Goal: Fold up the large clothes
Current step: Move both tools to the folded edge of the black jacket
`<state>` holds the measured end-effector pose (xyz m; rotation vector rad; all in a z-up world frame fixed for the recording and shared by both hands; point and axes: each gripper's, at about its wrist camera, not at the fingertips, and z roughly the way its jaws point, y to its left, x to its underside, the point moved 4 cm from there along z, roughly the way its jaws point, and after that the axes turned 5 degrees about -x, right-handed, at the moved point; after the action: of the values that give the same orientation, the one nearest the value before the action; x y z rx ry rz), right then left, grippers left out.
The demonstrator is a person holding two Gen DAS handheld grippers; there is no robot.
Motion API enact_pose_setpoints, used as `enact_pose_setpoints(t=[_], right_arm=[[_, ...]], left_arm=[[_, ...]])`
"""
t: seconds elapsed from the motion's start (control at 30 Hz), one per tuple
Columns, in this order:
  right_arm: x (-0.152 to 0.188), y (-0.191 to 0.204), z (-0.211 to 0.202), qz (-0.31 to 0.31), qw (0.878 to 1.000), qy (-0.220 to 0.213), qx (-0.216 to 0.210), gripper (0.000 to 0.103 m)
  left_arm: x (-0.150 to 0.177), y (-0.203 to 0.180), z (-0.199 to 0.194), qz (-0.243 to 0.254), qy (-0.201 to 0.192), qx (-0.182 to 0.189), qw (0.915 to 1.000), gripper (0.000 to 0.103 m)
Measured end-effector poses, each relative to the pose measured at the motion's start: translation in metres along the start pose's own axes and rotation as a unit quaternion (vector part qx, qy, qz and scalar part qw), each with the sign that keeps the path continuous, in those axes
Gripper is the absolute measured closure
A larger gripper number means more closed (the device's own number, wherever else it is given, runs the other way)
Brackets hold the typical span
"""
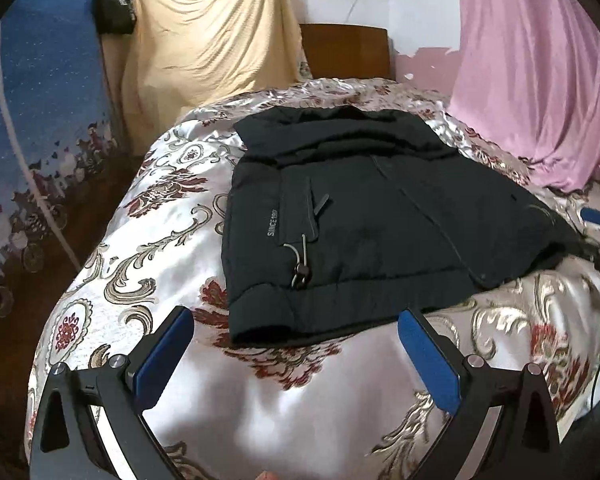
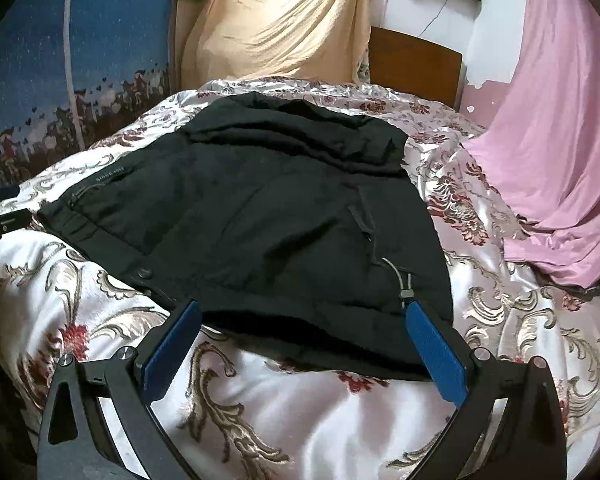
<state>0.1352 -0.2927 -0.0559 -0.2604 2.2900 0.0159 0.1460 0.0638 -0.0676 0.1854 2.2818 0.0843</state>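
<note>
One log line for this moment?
left claw: open, empty | right claw: open, at hem | black jacket: partly folded, flat on floral bedspread

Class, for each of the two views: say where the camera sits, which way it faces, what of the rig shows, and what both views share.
Left wrist: on the left tongs, open above the bedspread, facing the jacket hem and headboard.
Right wrist: on the right tongs, open, tips at the hem of the jacket.
Shared: jacket, bedspread, headboard, pink cloth.

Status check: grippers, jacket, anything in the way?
Left gripper open, empty. Right gripper open at hem of black jacket. Jacket partly folded on bedspread. Drawstring toggle near right fingers.
</note>
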Motion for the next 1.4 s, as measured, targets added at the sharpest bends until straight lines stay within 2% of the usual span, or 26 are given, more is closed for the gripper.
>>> enact_pose_setpoints(t=[0.27,0.5,0.67,0.8,0.97,1.2,1.33,1.4], right_arm=[[0.005,-0.004,-0.004,0.009,1.000,0.004,0.002,0.002],[0.012,-0.004,-0.003,-0.010,1.000,0.023,0.008,0.002],[0.011,-0.013,0.004,0.004,0.999,0.041,-0.001,0.002],[0.006,-0.025,0.017,0.006,0.997,0.071,0.008,0.002],[-0.004,-0.043,0.027,0.017,0.996,0.083,0.019,0.002],[0.007,-0.047,0.048,0.013,0.992,0.127,0.006,0.002],[0.015,-0.036,0.053,-0.015,0.990,0.143,0.003,0.002],[0.016,-0.030,0.057,-0.029,0.988,0.154,0.004,0.002]], left_arm=[[0.012,0.006,0.002,0.009,0.003,-0.001,1.0000,0.000],[0.017,0.006,0.004,0.062,0.012,-0.007,0.9980,0.000],[0.015,0.001,0.017,0.090,0.043,0.009,0.9950,0.000],[0.004,-0.008,0.025,0.121,0.047,0.009,0.9915,0.000],[-0.022,-0.010,0.039,0.107,0.053,0.034,0.9923,0.000],[-0.008,-0.033,0.057,0.207,0.100,0.050,0.9719,0.000],[-0.003,-0.033,0.062,0.207,0.114,0.058,0.9700,0.000],[-0.002,-0.031,0.070,0.203,0.131,0.043,0.9695,0.000]])
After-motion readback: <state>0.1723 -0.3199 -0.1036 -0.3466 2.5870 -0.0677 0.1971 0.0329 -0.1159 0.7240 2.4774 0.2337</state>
